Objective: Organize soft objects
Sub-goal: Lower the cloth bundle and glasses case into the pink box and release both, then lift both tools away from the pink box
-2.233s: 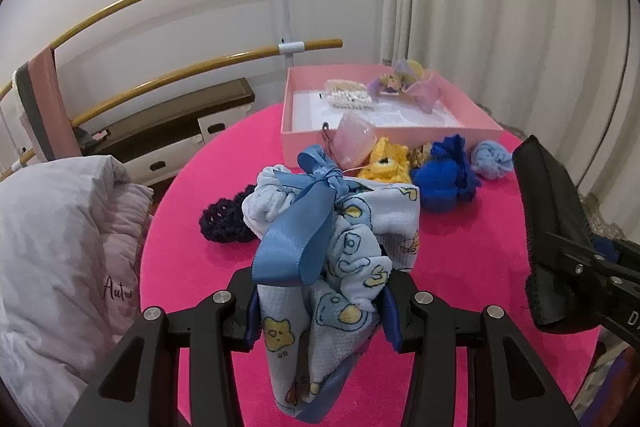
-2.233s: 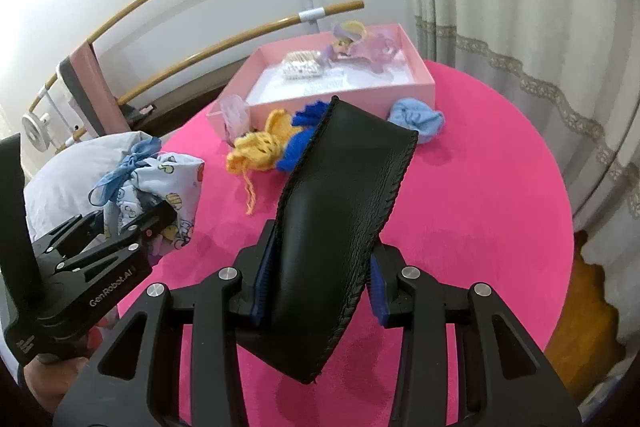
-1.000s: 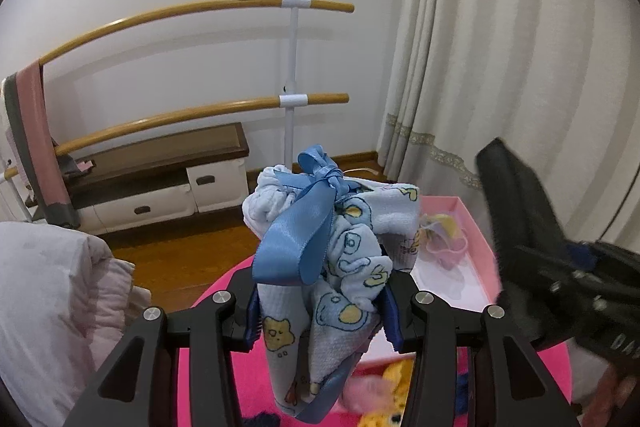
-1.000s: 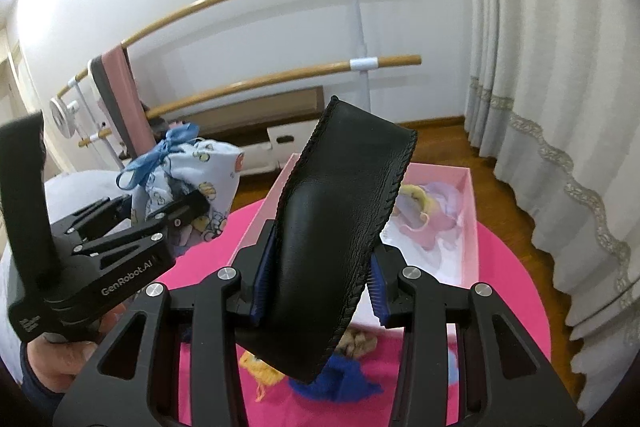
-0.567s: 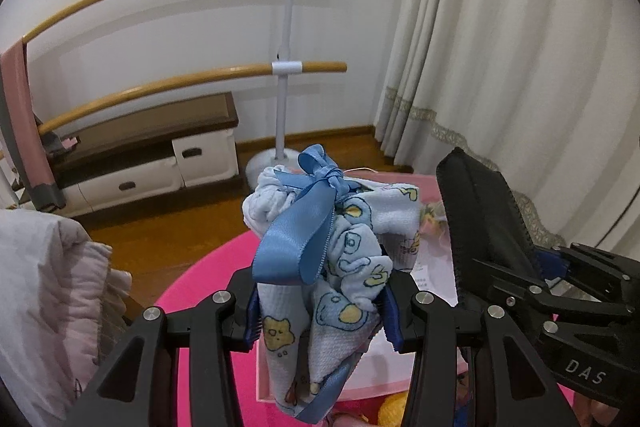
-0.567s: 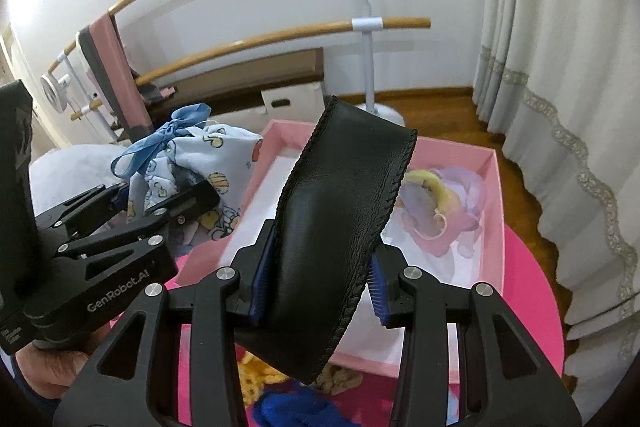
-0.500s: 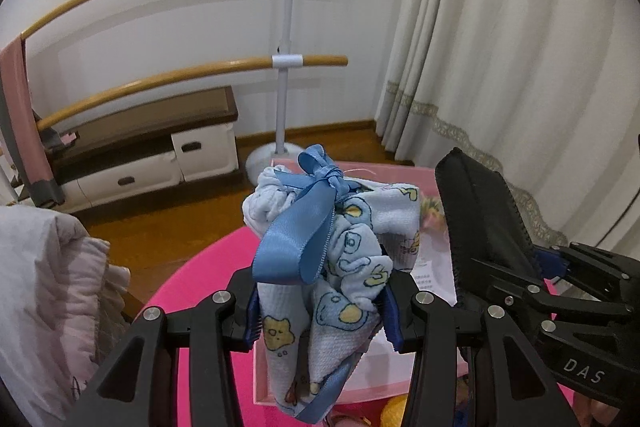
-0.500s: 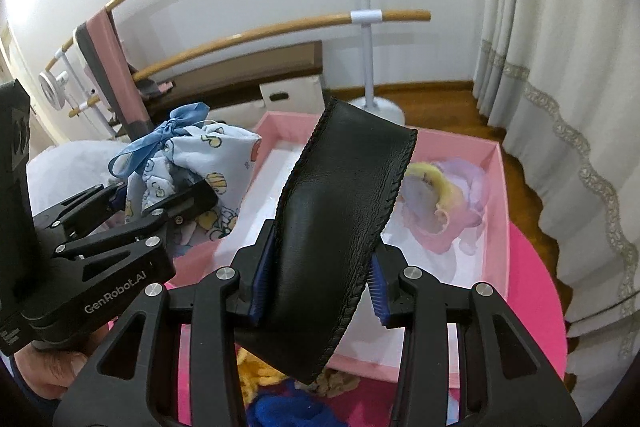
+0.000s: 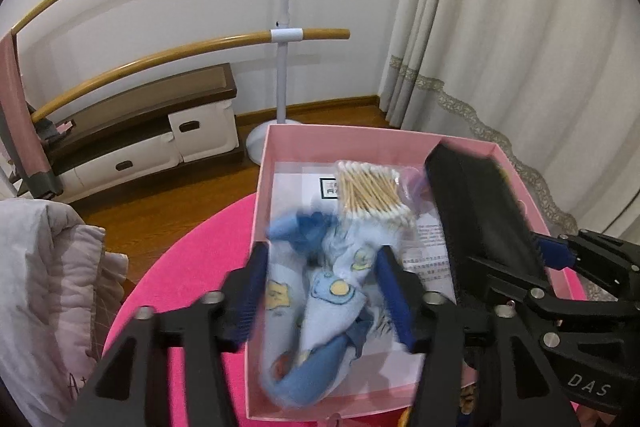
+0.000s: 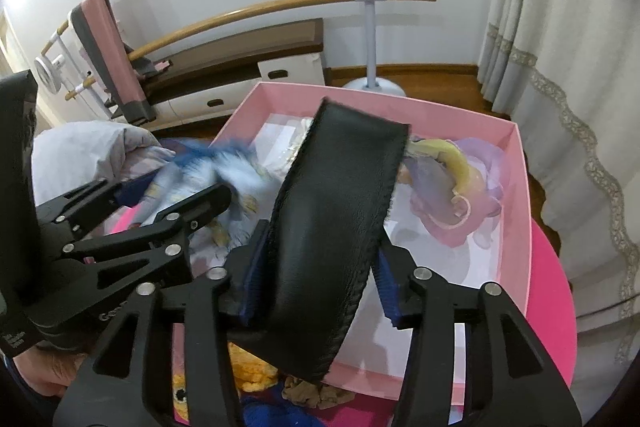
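A pink box (image 9: 360,131) sits on the round pink table (image 9: 176,267). My left gripper (image 9: 325,291) hangs over the box's near left part with its jaws opening. The printed cloth pouch with a blue ribbon (image 9: 332,267) is blurred and slipping down between the pads, loose from them. My right gripper (image 10: 320,283) is over the box's near edge, and its jaws are opening too. The black leather pouch (image 10: 332,211) stands tilted between its fingers, with a gap at the right pad. The left wrist view has the black pouch (image 9: 480,211) at the right.
A packet of cotton swabs (image 9: 370,193) and a purple and yellow hair piece (image 10: 452,183) lie in the box on white paper. Yellow (image 10: 252,379) and blue (image 10: 272,411) knit toys lie before the box. A quilt (image 9: 48,267), a ballet barre (image 9: 286,35) and curtains (image 9: 500,47) surround the table.
Both grippers came down over the pink box. Both pairs of jaws widened. The printed pouch dropped from the left pads toward the box floor, and the black pouch loosened and tilted.
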`<action>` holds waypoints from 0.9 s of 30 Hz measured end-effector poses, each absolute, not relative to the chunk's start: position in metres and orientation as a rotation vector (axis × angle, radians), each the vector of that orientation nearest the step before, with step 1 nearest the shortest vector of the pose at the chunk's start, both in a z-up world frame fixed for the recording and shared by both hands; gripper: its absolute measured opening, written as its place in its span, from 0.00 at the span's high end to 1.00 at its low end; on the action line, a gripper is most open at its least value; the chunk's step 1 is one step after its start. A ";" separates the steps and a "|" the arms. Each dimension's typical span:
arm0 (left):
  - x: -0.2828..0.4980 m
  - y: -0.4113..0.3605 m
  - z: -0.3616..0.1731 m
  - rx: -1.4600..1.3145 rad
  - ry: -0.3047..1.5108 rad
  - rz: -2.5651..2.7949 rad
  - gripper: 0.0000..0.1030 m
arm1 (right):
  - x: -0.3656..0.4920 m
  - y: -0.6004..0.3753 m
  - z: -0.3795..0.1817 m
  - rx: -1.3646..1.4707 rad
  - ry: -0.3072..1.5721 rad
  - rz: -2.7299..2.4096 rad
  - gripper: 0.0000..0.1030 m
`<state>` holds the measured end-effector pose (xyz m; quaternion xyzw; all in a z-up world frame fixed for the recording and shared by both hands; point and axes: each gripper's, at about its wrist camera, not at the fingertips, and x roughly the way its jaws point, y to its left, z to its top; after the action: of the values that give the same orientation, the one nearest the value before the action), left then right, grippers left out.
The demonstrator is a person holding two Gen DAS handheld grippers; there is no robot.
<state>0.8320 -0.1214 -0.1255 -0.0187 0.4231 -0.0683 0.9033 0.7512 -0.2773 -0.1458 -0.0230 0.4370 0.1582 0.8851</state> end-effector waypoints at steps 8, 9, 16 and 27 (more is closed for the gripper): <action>0.825 -0.113 -0.109 -0.052 0.793 -0.072 0.12 | 0.745 -0.291 -0.140 0.034 0.880 0.333 0.05; 0.822 -0.112 -0.106 -0.052 0.781 -0.062 0.10 | 0.742 -0.293 -0.138 0.049 0.870 0.335 0.01; 0.789 -0.102 -0.089 -0.060 0.688 0.000 0.00 | 0.710 -0.305 -0.113 0.140 0.779 0.281 0.00; 0.665 -0.105 -0.089 -0.007 0.569 0.036 0.00 | 0.635 -0.302 -0.061 0.147 0.621 0.237 0.00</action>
<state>0.6647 -0.1051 -0.0890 -0.0032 0.2806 0.0178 0.9596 0.6351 -0.3023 -0.0614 0.0720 0.3045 0.1162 0.9426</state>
